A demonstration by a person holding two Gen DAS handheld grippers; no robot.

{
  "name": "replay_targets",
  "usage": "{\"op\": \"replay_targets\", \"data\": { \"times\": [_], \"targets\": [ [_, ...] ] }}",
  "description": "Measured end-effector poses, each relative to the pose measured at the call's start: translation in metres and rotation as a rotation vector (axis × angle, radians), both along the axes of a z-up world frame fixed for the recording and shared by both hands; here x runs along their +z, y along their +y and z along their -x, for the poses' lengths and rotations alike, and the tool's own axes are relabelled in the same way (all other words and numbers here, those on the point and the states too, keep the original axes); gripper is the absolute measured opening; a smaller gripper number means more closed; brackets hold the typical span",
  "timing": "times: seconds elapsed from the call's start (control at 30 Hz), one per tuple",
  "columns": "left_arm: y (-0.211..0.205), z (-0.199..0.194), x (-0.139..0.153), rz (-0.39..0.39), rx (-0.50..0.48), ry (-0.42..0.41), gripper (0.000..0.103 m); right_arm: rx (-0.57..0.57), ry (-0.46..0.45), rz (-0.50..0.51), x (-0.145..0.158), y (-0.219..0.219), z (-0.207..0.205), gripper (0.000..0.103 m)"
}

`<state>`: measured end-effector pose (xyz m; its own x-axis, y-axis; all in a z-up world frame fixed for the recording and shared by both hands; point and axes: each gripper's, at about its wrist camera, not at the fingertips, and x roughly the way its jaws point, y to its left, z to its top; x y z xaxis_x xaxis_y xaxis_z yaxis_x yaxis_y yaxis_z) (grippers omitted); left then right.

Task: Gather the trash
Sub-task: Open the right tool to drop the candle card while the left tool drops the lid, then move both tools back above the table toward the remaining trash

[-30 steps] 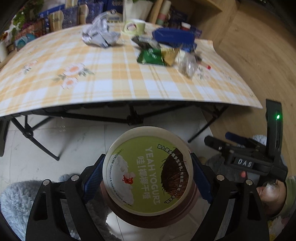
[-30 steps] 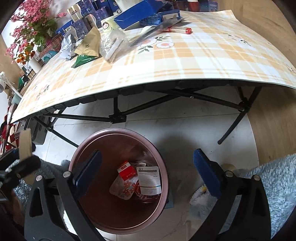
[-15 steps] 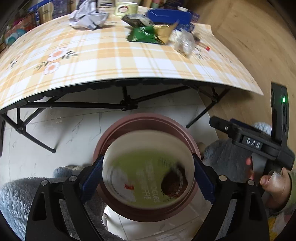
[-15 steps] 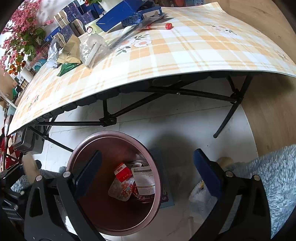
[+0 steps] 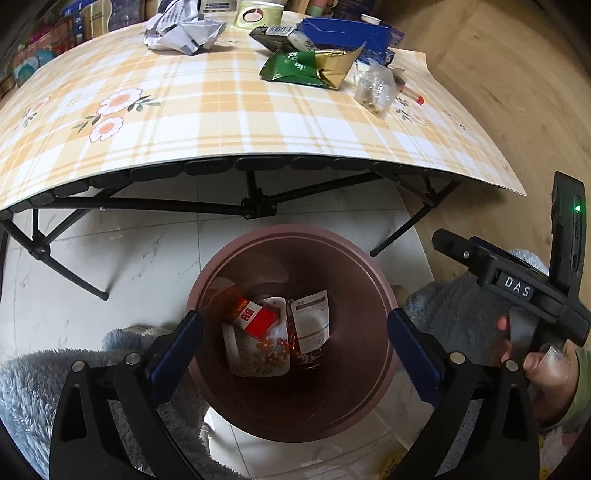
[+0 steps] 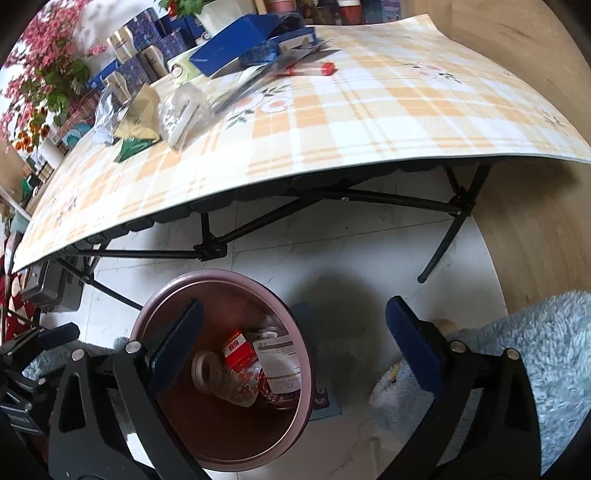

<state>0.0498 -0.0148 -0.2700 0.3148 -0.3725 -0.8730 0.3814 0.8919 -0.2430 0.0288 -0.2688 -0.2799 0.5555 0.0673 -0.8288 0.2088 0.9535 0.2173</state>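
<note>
A pink trash bin [image 5: 376, 295] stands on the floor by the table, also in the right wrist view [image 6: 295, 406]. Inside lie a white yogurt cup [image 5: 255, 354], a red packet [image 5: 256, 317] and a white label pouch [image 5: 312, 325]. My left gripper [image 5: 293, 350] is open and empty straight above the bin. My right gripper [image 6: 293, 354] is open and empty, above the bin's right rim. On the table lie crumpled paper [image 5: 181, 31], a green and gold wrapper [image 5: 306, 66] and a clear plastic bag [image 5: 373, 88].
The folding table [image 5: 221, 122] has a yellow plaid cloth and black legs [image 5: 255, 206]. Blue boxes [image 6: 240, 48], a red-capped tube [image 6: 314, 68] and cans [image 6: 122, 40] sit at its far side. Grey fluffy rug [image 6: 535, 369] lies around the bin.
My left gripper opened and let go of the yogurt cup, which dropped into the bin. The right gripper shifted slightly and stayed open.
</note>
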Motion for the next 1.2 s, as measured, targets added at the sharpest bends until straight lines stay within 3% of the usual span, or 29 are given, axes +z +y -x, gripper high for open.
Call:
{"op": "replay_targets", "data": {
  "times": [0.47, 0.77, 1.0, 1.2],
  "targets": [
    [0.028, 0.002, 0.035, 0.069, 0.137, -0.149, 0.097, 0.044, -0.044, 0.001, 0.019, 0.002, 0.0, 0.097],
    [0.051, -0.012, 0.083, 0.071, 0.2, -0.356, 0.097, 0.045, -0.116, 0.076, 0.056, -0.005, -0.011, 0.097],
    [0.068, -0.037, 0.112, 0.079, 0.235, -0.448, 0.097, 0.009, -0.16, 0.055, 0.084, -0.027, -0.033, 0.097],
    [0.079, -0.067, 0.122, 0.065, 0.26, -0.459, 0.097, 0.042, -0.221, 0.003, 0.111, -0.053, -0.081, 0.097]
  ]
}}
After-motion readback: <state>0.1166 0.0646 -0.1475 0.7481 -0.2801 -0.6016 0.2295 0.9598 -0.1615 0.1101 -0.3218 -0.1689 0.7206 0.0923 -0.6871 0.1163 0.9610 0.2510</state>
